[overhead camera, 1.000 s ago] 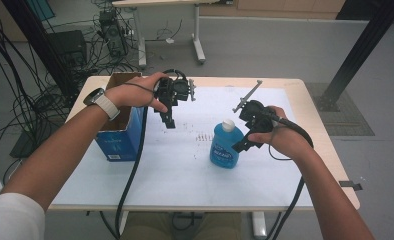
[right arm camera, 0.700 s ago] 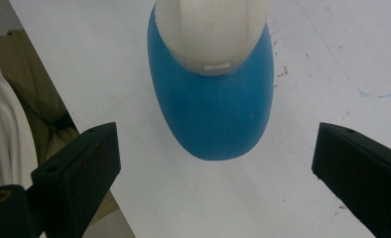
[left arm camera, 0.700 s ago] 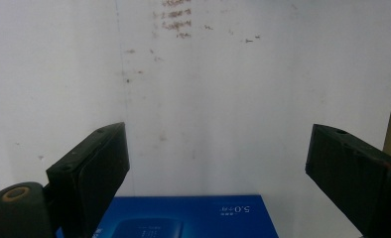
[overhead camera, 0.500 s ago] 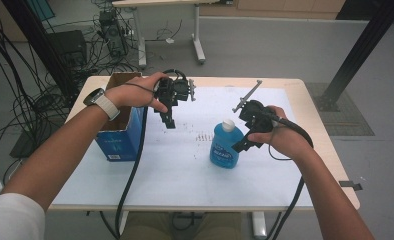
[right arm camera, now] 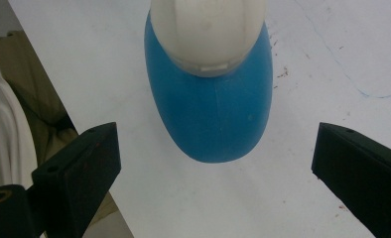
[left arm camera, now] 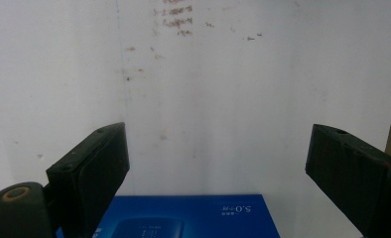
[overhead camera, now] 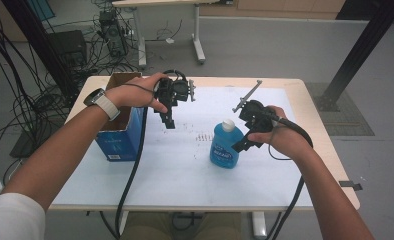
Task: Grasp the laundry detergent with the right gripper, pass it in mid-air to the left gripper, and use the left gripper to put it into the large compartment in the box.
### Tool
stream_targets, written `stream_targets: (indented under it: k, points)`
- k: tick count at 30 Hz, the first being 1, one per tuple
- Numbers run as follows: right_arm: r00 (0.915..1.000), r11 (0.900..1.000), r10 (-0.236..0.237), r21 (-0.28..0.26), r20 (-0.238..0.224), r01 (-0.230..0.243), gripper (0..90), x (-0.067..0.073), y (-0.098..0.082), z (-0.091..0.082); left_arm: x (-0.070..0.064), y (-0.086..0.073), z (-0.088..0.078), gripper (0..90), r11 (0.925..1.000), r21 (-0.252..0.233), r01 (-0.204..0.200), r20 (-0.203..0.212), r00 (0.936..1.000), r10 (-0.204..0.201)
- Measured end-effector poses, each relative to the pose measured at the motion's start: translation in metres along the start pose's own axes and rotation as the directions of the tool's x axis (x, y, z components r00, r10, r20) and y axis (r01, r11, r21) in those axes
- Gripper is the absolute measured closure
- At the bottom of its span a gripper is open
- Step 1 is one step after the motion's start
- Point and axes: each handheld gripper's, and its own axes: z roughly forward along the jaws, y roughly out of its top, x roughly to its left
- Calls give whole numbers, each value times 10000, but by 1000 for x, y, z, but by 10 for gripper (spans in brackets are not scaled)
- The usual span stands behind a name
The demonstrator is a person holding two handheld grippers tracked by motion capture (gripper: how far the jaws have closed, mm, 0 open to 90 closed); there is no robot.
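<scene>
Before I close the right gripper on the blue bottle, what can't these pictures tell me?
- Blue box contents: high view, its near wall hides the interior.
- Blue bottle label: high view, print too small; in the right gripper view, the white cap is cut off by the top edge.
- Left gripper: the box print at the bottom edge is cut off and blurred.

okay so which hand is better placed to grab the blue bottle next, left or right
Right, most likely. The right claw hangs open just beside the blue bottle, which sits ahead of its jaws in the right gripper view. The left claw is open too, but near the blue box.
</scene>
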Motion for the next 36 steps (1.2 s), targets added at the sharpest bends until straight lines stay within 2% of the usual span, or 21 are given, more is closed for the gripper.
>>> stream_targets:
  k: [36]
  points:
    - [10000,10000,-69,56,44,69,51,1,1,-2,0,-1,-1,102,10000,-37,27,6,10000,-27]
